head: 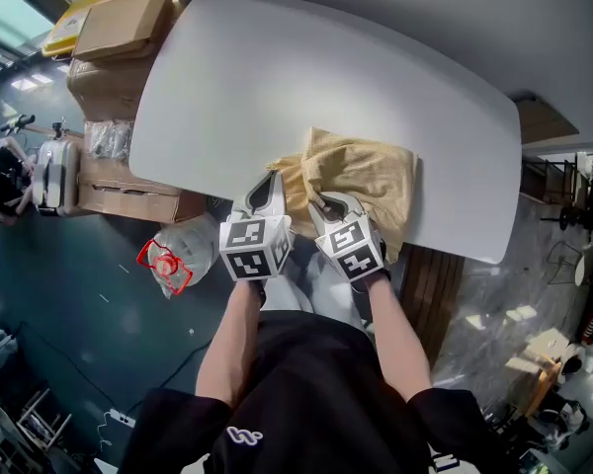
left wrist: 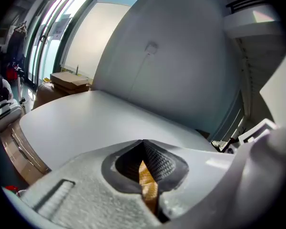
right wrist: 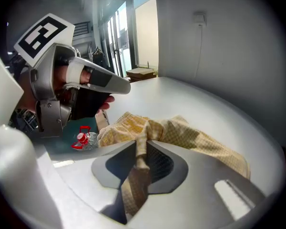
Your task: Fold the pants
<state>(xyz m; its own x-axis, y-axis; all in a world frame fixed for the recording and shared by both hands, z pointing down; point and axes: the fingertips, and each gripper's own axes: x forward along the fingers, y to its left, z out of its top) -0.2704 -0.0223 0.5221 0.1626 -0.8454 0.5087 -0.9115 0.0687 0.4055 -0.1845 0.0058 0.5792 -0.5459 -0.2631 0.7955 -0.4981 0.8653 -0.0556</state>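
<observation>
Tan checked pants (head: 361, 178) lie bunched at the near edge of the white table (head: 277, 87), with one side hanging over the edge. My left gripper (head: 268, 192) is shut on a strip of the pants (left wrist: 148, 187) at their left end. My right gripper (head: 321, 205) is shut on a fold of the pants (right wrist: 142, 151) close beside it; the rest of the cloth (right wrist: 181, 132) trails away over the tabletop. In the right gripper view the left gripper (right wrist: 119, 86) shows just to the left.
Cardboard boxes (head: 119, 38) stand on the floor past the table's left end. A clear plastic bag with a red-capped bottle (head: 168, 263) lies on the floor by my left arm. A wooden panel (head: 430, 294) sits below the table's right corner.
</observation>
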